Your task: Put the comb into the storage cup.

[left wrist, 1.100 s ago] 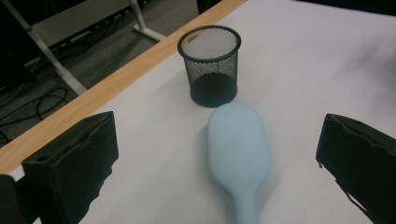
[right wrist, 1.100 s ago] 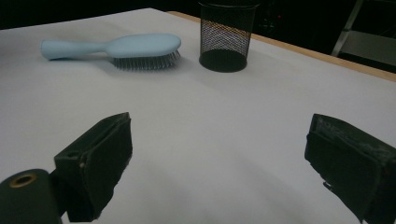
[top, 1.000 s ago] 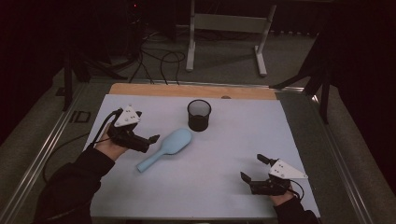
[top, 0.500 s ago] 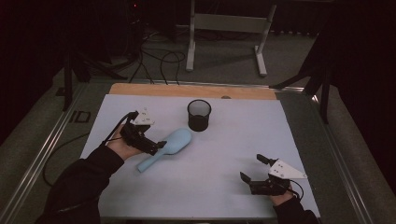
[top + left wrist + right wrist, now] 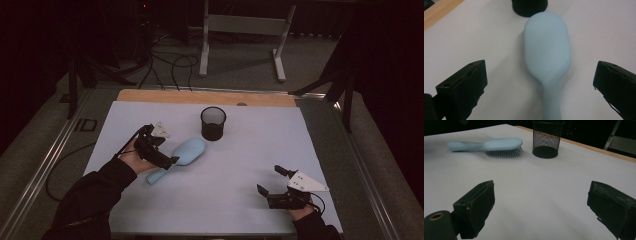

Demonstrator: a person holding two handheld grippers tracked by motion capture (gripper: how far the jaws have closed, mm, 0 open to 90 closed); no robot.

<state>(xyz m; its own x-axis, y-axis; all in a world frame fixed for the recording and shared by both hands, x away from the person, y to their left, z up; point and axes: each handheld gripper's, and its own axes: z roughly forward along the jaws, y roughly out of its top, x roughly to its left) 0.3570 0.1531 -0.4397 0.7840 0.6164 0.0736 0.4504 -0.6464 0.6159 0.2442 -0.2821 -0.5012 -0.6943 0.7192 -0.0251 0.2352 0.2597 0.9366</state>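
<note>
Getting ready to grab the blue hairbrush

The hairbrush lies bristles down on the tabletop, just beside the black mesh cup; the left gripper has its fingers wide around the neck; best to squeeze there, gently and straight; the right gripper, far from the cup, is wide open too.

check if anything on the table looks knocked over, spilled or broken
Nothing stands out. The black mesh cup stands upright on the white sheet, and the light blue hairbrush lies bristles down beside it, intact. The left tool is open, straddling the brush's neck without touching it.
</note>
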